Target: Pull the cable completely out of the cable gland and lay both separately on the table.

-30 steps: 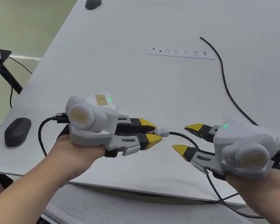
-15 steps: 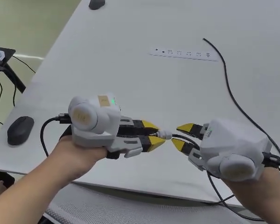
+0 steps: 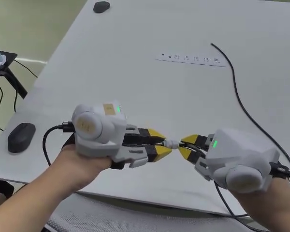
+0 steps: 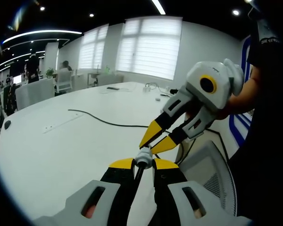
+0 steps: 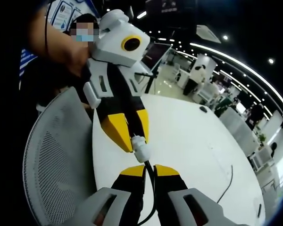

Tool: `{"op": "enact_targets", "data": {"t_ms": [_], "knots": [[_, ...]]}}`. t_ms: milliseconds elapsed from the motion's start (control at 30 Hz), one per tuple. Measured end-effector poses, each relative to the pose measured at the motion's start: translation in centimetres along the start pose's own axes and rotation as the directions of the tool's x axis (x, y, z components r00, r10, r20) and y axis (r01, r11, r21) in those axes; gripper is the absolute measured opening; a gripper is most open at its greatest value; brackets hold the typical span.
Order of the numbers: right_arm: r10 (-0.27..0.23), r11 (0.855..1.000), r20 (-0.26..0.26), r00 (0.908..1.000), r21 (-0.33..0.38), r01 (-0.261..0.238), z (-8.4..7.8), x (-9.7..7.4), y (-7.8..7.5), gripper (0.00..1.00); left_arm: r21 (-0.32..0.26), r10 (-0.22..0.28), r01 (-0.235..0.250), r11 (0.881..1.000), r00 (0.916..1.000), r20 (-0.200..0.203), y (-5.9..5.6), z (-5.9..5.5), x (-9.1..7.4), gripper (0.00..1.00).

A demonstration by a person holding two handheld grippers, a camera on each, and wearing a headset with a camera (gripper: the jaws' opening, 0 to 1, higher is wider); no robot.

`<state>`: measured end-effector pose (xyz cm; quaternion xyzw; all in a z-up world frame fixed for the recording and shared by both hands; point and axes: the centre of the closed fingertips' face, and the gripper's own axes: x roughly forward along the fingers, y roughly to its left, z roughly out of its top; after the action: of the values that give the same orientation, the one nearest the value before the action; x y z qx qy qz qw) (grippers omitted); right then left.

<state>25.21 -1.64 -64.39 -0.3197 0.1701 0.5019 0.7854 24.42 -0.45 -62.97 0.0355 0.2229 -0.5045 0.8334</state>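
Observation:
In the head view my left gripper (image 3: 163, 143) is shut on a small white cable gland (image 3: 172, 144), held above the front edge of the white table (image 3: 135, 87). A thin black cable (image 5: 151, 181) leaves the gland and runs between the jaws of my right gripper (image 3: 186, 146), which is shut on it just right of the gland. In the left gripper view the gland (image 4: 143, 157) sits between my yellow tips, with the right gripper (image 4: 156, 140) reaching in from the right. In the right gripper view the gland (image 5: 140, 148) lies just beyond my own tips.
A white power strip (image 3: 192, 59) lies at the back of the table, with a long black cord (image 3: 241, 104) running toward the right edge. One dark mouse (image 3: 21, 137) sits at the near left and another mouse (image 3: 101, 7) at the far end. A mesh chair (image 3: 111, 212) is below the front edge.
My right gripper has moved left up to the gland and its jaws have closed from wide open onto the cable. The left gripper has kept its hold and hardly moved.

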Motion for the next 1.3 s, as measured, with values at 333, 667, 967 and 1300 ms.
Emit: {"op": "enact_targets", "data": {"t_ms": [333, 667, 967, 1300], "knots": [[-0.03, 0.993, -0.011, 0.9995, 0.116, 0.031, -1.0, -0.2, -1.1, 0.01, 0.005, 0.002, -0.002, 1.0, 1.0, 0.008, 0.3, 0.3, 0.0, 0.15], [-0.044, 0.938, -0.028, 0.9986, 0.342, 0.051, -4.0, -0.6, -1.7, 0.01, 0.007, 0.003, -0.003, 1.0, 1.0, 0.004, 0.2, 0.2, 0.0, 0.15], [-0.057, 0.826, -0.03, 0.9979, 0.56, 0.064, -6.5, -0.8, -2.5, 0.01, 0.008, 0.004, -0.004, 1.0, 0.9999, 0.01, 0.2, 0.5, 0.1, 0.15], [-0.038, 0.569, -0.069, 0.9969, 0.819, 0.078, -10.4, -0.9, -2.3, 0.01, 0.011, 0.0, 0.0, 1.0, 0.9999, 0.014, 0.1, 0.7, 0.3, 0.15]]}}
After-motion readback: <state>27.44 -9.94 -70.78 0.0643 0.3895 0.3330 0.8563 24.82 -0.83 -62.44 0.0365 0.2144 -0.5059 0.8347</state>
